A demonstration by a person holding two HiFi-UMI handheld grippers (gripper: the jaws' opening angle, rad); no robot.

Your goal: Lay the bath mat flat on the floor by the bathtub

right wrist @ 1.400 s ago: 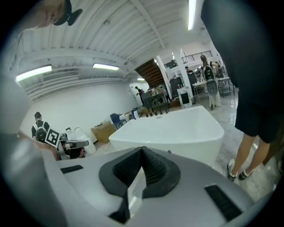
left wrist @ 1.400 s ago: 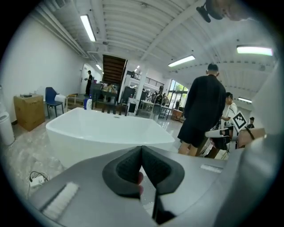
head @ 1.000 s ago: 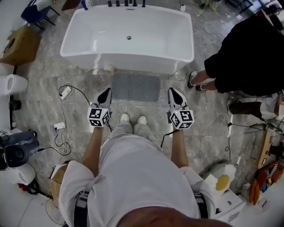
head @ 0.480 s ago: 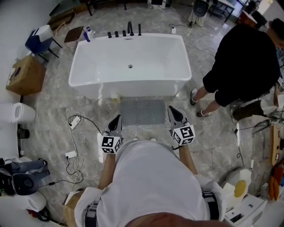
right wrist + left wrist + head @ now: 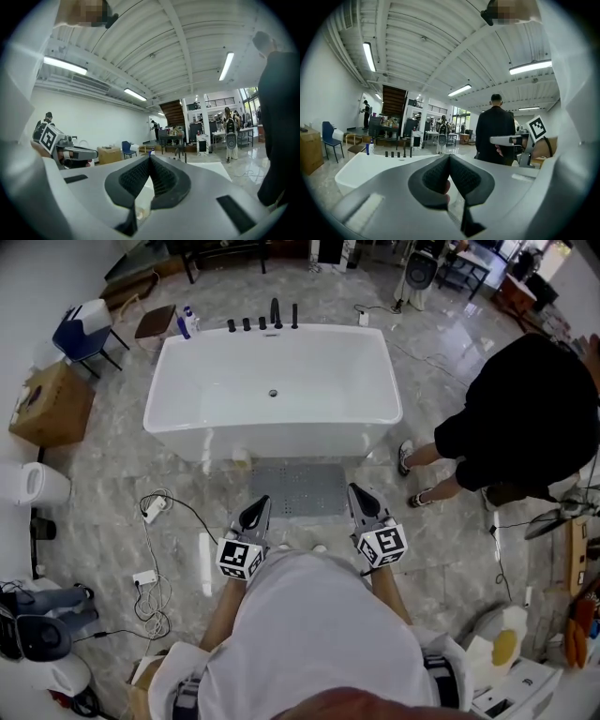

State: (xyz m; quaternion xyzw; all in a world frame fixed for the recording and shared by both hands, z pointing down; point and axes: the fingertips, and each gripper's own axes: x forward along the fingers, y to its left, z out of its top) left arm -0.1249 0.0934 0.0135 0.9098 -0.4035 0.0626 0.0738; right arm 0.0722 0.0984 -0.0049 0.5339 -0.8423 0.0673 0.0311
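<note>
1. The grey bath mat (image 5: 298,490) lies flat on the marble floor (image 5: 103,484). Its long edge is just beside the front wall of the white bathtub (image 5: 281,439), straight ahead of you.
2. Your left claw (image 5: 255,515) and right claw (image 5: 361,502) show at either end of the mat's near edge. Each has its jaws pressed together on nothing.
3. The laying step looks finished: no fold or curled corner shows from above.
4. Any next move seems only an edge check. A person in black (image 5: 525,418) stands near, on your right.
</note>
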